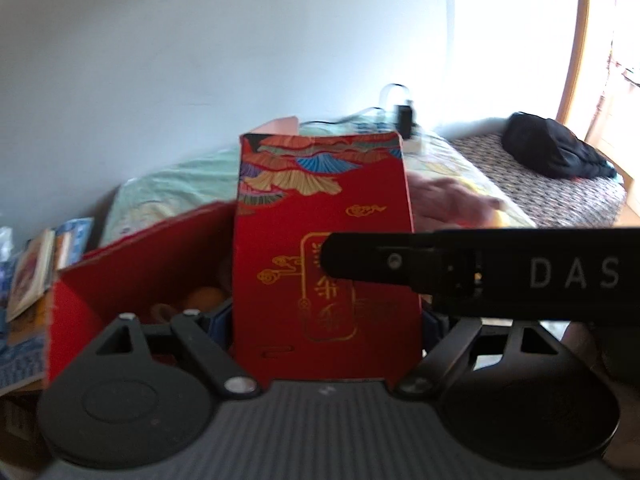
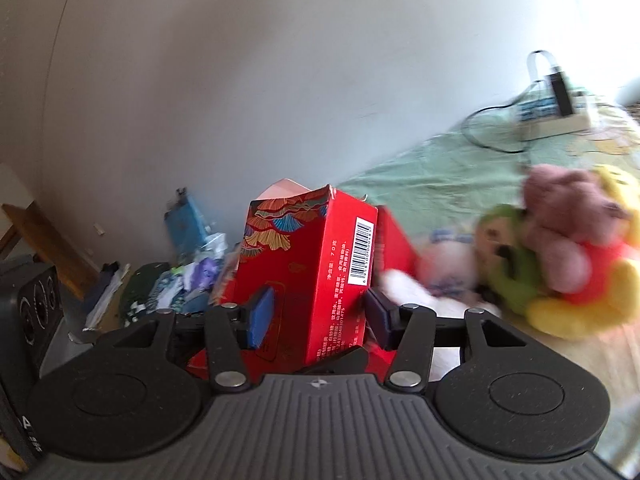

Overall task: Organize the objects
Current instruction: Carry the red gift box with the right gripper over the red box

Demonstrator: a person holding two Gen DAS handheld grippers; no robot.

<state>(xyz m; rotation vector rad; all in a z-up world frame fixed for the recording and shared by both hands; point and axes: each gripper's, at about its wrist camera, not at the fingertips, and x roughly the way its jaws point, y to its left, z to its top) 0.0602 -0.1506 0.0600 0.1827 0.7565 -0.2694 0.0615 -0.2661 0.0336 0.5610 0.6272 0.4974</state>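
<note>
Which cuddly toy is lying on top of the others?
The fuzzy pink plush toy. It lies on top of the pile, over the green plush toy and the yellow plush toy in a red top beside it.

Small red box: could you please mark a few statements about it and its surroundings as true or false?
1. The small red box stands upright between the left gripper fingers. True.
2. A barcode shows on its side. True.
3. The plush toys sit inside it. False: they lie beside it on the bed.
4. The black bag is on the floor. False: it lies on the bed.
</note>
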